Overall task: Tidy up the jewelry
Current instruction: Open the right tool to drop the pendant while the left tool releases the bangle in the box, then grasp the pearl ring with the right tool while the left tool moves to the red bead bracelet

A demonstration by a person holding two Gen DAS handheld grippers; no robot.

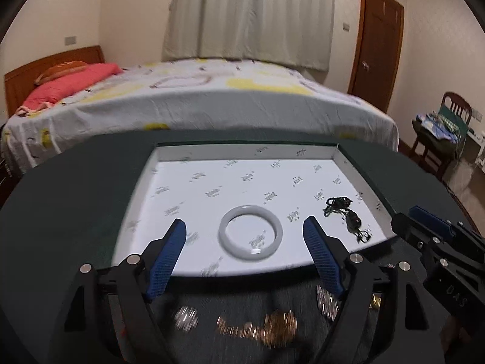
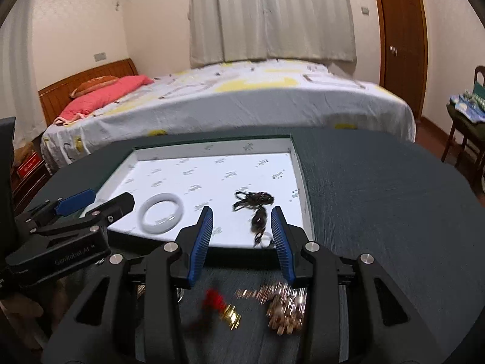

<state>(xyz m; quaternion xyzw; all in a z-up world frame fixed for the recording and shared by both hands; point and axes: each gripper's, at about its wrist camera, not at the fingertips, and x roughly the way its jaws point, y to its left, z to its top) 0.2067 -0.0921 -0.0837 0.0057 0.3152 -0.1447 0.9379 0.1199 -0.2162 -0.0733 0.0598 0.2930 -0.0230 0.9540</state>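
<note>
A shallow white tray [image 1: 357,179] lined with printed paper lies on the dark green table. In it are a white bangle [image 1: 251,233] and, to its right, a dark beaded necklace [image 1: 345,212]. My left gripper [image 1: 244,220] hangs open over the tray's near edge, its blue pads wide on either side of the bangle without touching it. My right gripper [image 2: 242,209] is open and holds nothing; the dark necklace [image 2: 256,203] lies in the tray just beyond its tips. The bangle [image 2: 162,212] and the left gripper [image 2: 97,203] show at that view's left.
Blurred loose jewelry lies on the table in front of the tray: a gold pile [image 2: 285,306], a red tassel piece [image 2: 218,300] and silver pieces [image 1: 186,318]. A bed [image 1: 194,97] stands beyond the table, a chair [image 1: 448,127] with clutter at the right.
</note>
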